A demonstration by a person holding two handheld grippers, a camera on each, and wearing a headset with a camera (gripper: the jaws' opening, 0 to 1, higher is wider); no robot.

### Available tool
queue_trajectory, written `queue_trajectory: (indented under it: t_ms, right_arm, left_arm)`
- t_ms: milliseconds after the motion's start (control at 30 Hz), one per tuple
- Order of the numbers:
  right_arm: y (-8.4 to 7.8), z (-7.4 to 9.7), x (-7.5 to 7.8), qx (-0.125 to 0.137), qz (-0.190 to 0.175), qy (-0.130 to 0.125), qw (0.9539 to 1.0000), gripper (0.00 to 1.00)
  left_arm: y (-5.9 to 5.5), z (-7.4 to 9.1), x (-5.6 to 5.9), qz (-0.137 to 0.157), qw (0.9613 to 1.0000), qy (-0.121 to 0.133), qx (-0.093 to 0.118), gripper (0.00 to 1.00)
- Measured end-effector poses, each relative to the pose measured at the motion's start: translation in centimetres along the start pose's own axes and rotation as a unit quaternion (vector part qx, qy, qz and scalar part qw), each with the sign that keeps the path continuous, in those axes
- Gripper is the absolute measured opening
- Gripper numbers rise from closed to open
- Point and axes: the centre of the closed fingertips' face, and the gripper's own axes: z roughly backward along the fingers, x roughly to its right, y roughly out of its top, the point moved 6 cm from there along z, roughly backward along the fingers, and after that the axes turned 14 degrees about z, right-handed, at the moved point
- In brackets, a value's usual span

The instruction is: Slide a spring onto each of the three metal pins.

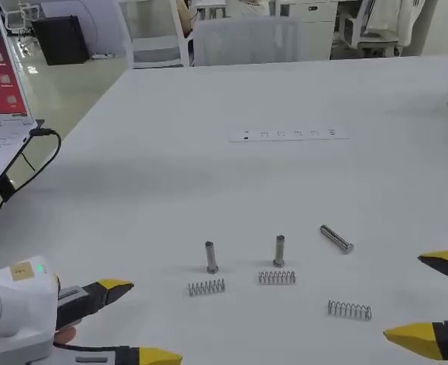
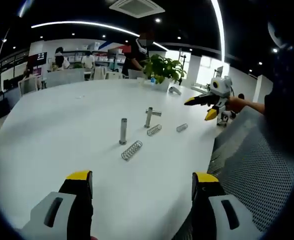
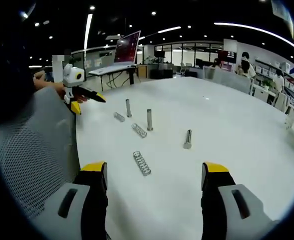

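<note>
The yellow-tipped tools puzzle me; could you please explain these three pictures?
A person holds a yellow-tipped two-jaw tool in each hand: left gripper, right gripper, both open and empty. The head view comes from a headset camera; each gripper view looks along its own jaws. On the white table stand two silver metal pins, left pin and middle pin; the right pin lies flat. By each lies a coiled wire spring: left spring, middle spring, right spring.

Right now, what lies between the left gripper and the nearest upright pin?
A spring, lying flat just short of that pin; the left gripper view shows it.
</note>
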Motion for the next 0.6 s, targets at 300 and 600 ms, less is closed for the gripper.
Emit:
queue_trajectory:
  t_ms: [300, 600]
  right_arm:
    - [-0.11, -0.41, 0.12, -0.003, 0.000, 0.007, 1.0000, 0.77]
    - [0.00, -0.73, 0.58, -0.009, 0.003, 0.014, 0.9999, 0.76]
  left_arm:
    - [0.02, -0.05, -0.11, 0.002, 1.0000, 0.001, 0.002, 0.78]
    - [0.18, 0.00, -0.23, 0.007, 0.9999, 0.003, 0.009, 0.78]
